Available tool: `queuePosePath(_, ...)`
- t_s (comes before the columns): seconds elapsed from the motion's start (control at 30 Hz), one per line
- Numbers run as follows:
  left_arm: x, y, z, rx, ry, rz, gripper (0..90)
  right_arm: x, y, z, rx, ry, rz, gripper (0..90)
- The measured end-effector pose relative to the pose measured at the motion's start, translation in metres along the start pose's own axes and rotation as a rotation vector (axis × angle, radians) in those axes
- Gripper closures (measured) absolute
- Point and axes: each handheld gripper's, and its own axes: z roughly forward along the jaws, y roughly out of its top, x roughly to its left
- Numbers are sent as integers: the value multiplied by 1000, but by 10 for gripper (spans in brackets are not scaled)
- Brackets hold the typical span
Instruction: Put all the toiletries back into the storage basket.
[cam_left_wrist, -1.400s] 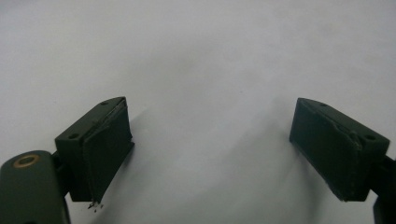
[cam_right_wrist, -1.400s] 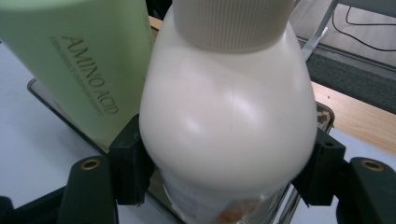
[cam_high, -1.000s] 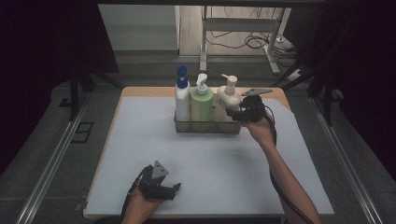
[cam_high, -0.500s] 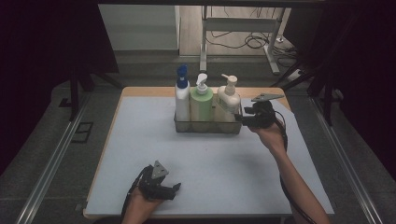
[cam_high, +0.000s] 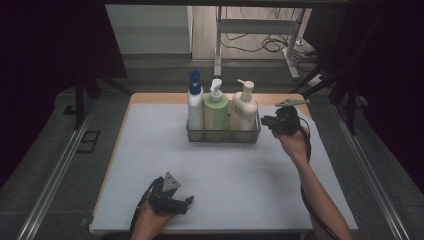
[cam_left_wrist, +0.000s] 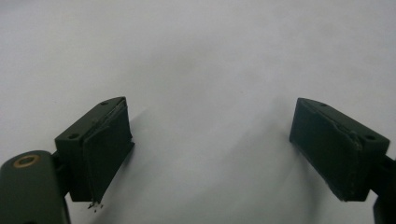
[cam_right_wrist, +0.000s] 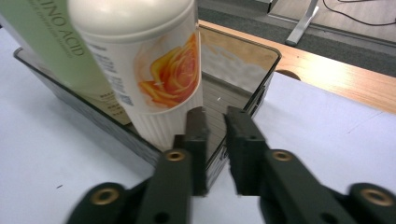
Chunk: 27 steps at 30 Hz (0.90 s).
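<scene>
A clear tray (cam_high: 223, 135) at the back of the white mat holds three pump bottles: a blue-capped white one (cam_high: 195, 102), a green one (cam_high: 215, 112) and a cream one (cam_high: 243, 111). My right gripper (cam_high: 266, 121) is at the tray's right end. In the right gripper view its jaws (cam_right_wrist: 217, 126) have just been closing and now pinch the tray's end wall (cam_right_wrist: 261, 70), one jaw inside beside the cream bottle (cam_right_wrist: 149, 70), one outside. The green bottle (cam_right_wrist: 46, 51) stands behind it. My left gripper (cam_high: 187, 201) rests near the front edge, jaws wide open (cam_left_wrist: 210, 154) over bare mat.
The white mat (cam_high: 150, 165) covers a wooden table whose edge (cam_right_wrist: 336, 74) runs behind the tray. Dark curtains flank the table, with metal rails along both sides. Desk legs and cables stand on the floor beyond.
The right gripper has shifted rightward from the cream bottle to the tray's end, and its jaws have drawn together on the wall. The left gripper has stayed put.
</scene>
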Motion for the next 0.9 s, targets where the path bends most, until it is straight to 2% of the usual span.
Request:
queuePosePath(0.17,0,0,0,0,0,0,123,-1,3,14,13,-24,-5,895)
queuePosePath(0.37,0,0,0,1,0,2,123,-3,8,25,18,-23,2,897)
queuePosePath(0.9,0,0,0,1,0,1,123,-11,12,55,56,40,26,889)
